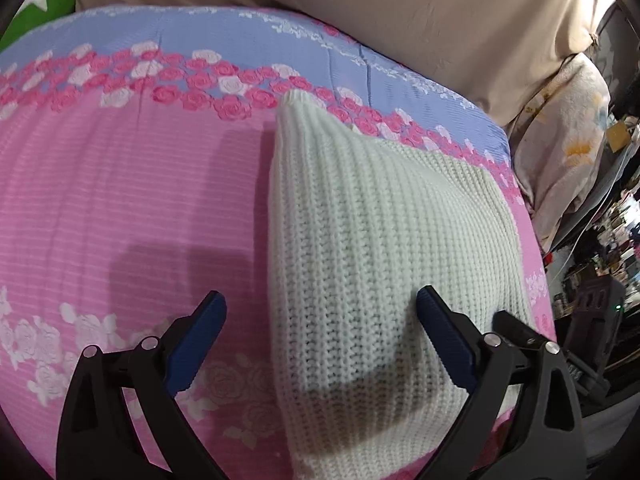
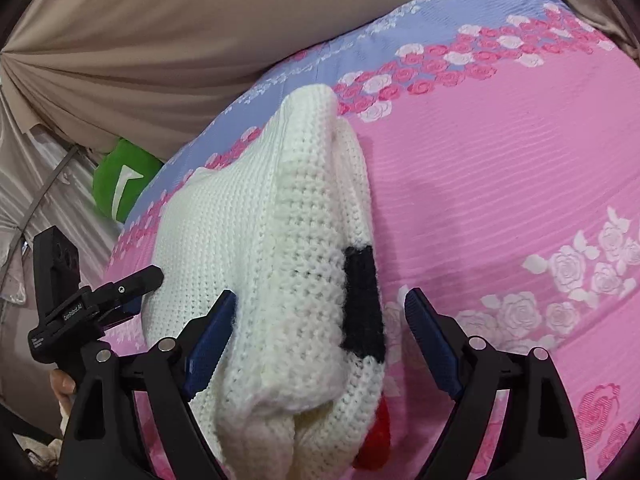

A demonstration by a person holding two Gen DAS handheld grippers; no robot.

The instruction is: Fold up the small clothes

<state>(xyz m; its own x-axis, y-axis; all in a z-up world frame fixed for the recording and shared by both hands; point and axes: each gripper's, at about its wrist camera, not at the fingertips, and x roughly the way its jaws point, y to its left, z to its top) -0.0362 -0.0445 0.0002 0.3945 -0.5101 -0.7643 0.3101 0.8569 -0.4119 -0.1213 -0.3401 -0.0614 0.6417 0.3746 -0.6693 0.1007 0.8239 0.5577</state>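
Observation:
A white knitted garment (image 1: 376, 264) lies folded on the pink floral bedspread (image 1: 132, 208). My left gripper (image 1: 320, 308) is open, its jaws wide apart over the garment's near left edge, holding nothing. In the right wrist view the same garment (image 2: 280, 264) shows a black patch (image 2: 362, 304) and a red patch (image 2: 380, 436) on its underside edge. My right gripper (image 2: 320, 308) is open, its jaws either side of the garment's thick folded edge. The left gripper (image 2: 100, 300) shows there, at the garment's far left side.
A beige curtain (image 1: 360, 4) hangs behind the bed. A green cushion (image 2: 124, 184) sits at the bed's far edge. A floral pillow (image 1: 568, 152) and cluttered shelves (image 1: 600, 264) lie to the right in the left wrist view.

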